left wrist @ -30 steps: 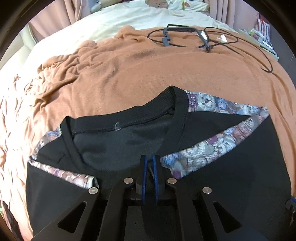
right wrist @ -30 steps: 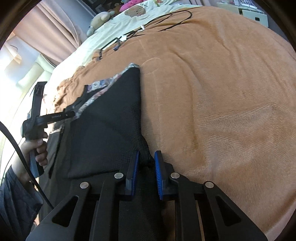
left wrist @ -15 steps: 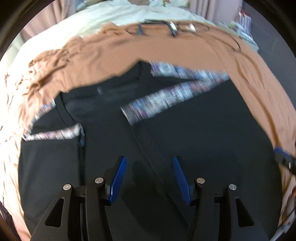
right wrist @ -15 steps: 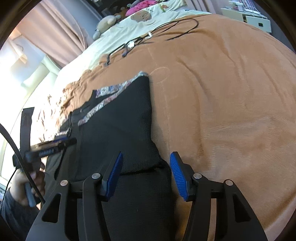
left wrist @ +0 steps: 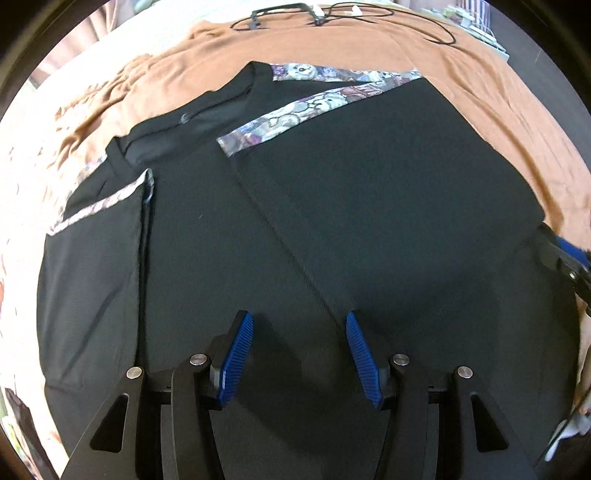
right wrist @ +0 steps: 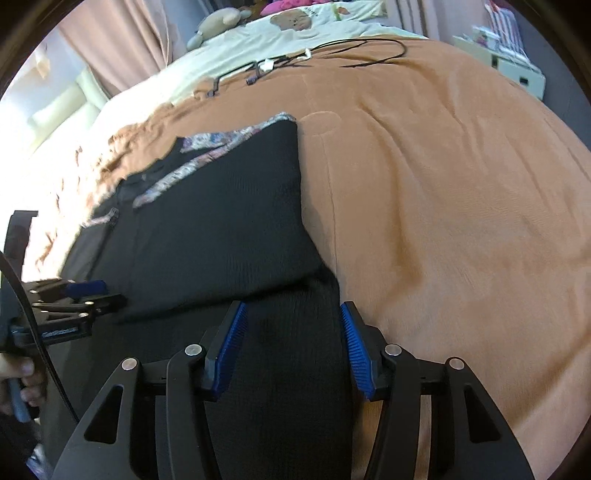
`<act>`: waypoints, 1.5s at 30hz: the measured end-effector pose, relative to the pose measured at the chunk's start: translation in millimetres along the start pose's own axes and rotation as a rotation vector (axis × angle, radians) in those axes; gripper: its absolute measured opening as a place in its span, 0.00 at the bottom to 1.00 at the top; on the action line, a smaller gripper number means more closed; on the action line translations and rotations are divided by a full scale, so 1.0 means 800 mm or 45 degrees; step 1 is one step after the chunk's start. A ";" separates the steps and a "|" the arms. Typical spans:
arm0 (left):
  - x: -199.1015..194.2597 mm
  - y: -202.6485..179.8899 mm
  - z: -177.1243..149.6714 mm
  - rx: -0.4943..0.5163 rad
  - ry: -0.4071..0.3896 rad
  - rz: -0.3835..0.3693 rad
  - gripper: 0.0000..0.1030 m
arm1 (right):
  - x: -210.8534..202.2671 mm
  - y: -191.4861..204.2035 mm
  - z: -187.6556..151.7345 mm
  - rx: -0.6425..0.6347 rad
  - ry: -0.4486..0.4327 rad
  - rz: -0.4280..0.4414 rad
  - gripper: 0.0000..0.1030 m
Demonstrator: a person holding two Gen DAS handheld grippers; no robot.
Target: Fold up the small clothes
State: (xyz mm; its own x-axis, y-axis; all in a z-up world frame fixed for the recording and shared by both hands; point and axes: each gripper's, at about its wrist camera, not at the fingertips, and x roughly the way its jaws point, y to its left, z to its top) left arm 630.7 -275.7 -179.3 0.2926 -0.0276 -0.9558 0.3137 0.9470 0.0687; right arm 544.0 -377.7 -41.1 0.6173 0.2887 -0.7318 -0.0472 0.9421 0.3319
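Note:
A black T-shirt (left wrist: 332, 206) with patterned shoulder bands lies flat on the orange blanket (left wrist: 369, 44), both sleeves folded in over its body. My left gripper (left wrist: 299, 354) hovers open above the shirt's lower middle, with nothing between its blue pads. In the right wrist view the same shirt (right wrist: 229, 229) stretches away to the left. My right gripper (right wrist: 291, 343) is open above the shirt's right edge, below the folded sleeve. The left gripper (right wrist: 74, 299) shows at that view's left edge, held by a hand (right wrist: 18, 380).
The orange blanket (right wrist: 443, 184) spreads wide to the right of the shirt. Black cables (left wrist: 332, 11) and a small frame lie at the blanket's far end. A cream sheet with a plush toy (right wrist: 218, 26) and a white box (right wrist: 517, 70) lie beyond.
Both grippers let go of the right sleeve, opened and drew back toward the shirt's hem. The sleeve now lies folded over the shirt's body.

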 end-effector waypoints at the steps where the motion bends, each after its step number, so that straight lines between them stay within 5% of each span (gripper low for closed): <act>1: -0.010 0.003 -0.003 0.002 -0.015 -0.005 0.54 | -0.014 0.001 -0.003 0.004 -0.023 0.005 0.48; 5: -0.061 0.023 -0.019 -0.012 -0.114 -0.022 0.54 | -0.067 0.003 -0.025 0.018 -0.073 0.024 0.49; 7: -0.087 0.036 -0.032 -0.049 -0.144 -0.058 0.55 | -0.092 0.009 -0.039 0.003 -0.081 -0.016 0.67; 13: -0.176 0.065 -0.083 -0.112 -0.305 -0.107 0.99 | -0.171 0.039 -0.070 -0.028 -0.134 -0.059 0.98; 14: -0.194 0.071 -0.097 -0.121 -0.341 -0.109 1.00 | -0.181 0.044 -0.073 -0.041 -0.146 -0.070 1.00; 30: -0.350 0.181 -0.305 -0.341 -0.630 -0.119 1.00 | -0.337 0.104 -0.178 -0.135 -0.284 -0.091 1.00; 36: -0.382 0.202 -0.376 -0.415 -0.711 -0.121 1.00 | -0.376 0.102 -0.229 -0.153 -0.325 -0.033 1.00; 45: -0.410 0.212 -0.473 -0.461 -0.790 -0.110 1.00 | -0.416 0.101 -0.299 -0.173 -0.399 -0.100 1.00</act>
State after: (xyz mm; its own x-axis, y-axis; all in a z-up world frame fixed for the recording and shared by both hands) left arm 246.0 14.9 37.8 0.7728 -0.1816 -0.6082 0.0712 0.9770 -0.2012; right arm 146.5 -357.2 86.9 0.8331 0.1682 -0.5269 -0.0811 0.9795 0.1844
